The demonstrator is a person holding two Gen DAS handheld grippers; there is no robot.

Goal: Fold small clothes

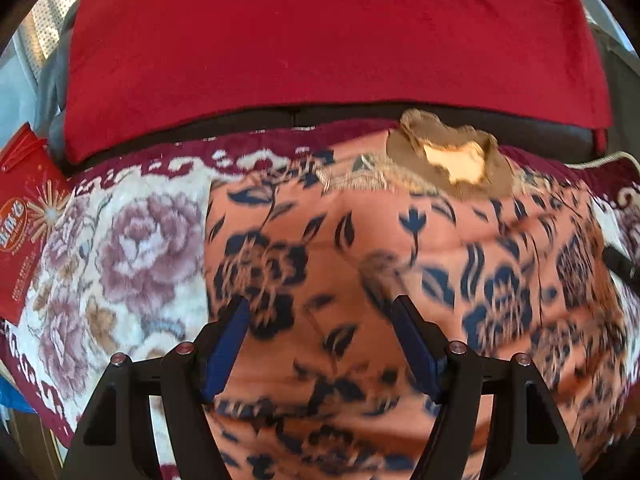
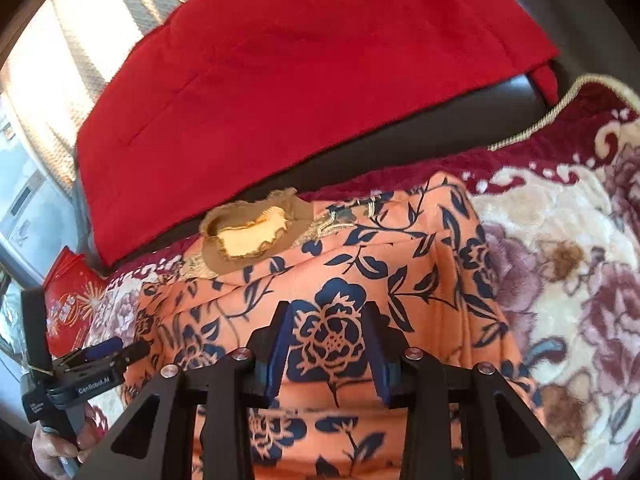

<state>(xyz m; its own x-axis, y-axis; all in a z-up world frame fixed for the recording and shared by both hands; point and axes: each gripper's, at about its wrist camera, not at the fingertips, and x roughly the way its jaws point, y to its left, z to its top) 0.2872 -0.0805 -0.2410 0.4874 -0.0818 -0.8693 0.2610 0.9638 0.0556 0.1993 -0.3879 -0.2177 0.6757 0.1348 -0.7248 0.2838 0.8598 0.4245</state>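
Note:
An orange garment point(image 1: 340, 240) printed with navy flowers lies spread flat on a floral blanket point(image 1: 132, 240). Its brown neckline point(image 1: 452, 160), with a pale yellow lining, is at the far edge. My left gripper point(image 1: 320, 304) hovers over the garment's near middle, jaws wide and open, nothing between the blue pads. In the right wrist view the same garment point(image 2: 360, 248) and neckline point(image 2: 248, 236) show. My right gripper point(image 2: 328, 312) stands open above a navy flower, its narrower gap holding nothing. The left gripper point(image 2: 100, 356) appears at the lower left, held by a hand point(image 2: 52, 448).
A red cushion point(image 1: 320, 40) point(image 2: 300, 60) leans on the dark sofa back behind the garment. The floral blanket point(image 2: 560, 260) extends to the right. A red printed packet point(image 1: 24, 220) point(image 2: 68, 300) lies at the blanket's left edge. A sunlit curtain point(image 2: 60, 60) hangs beyond.

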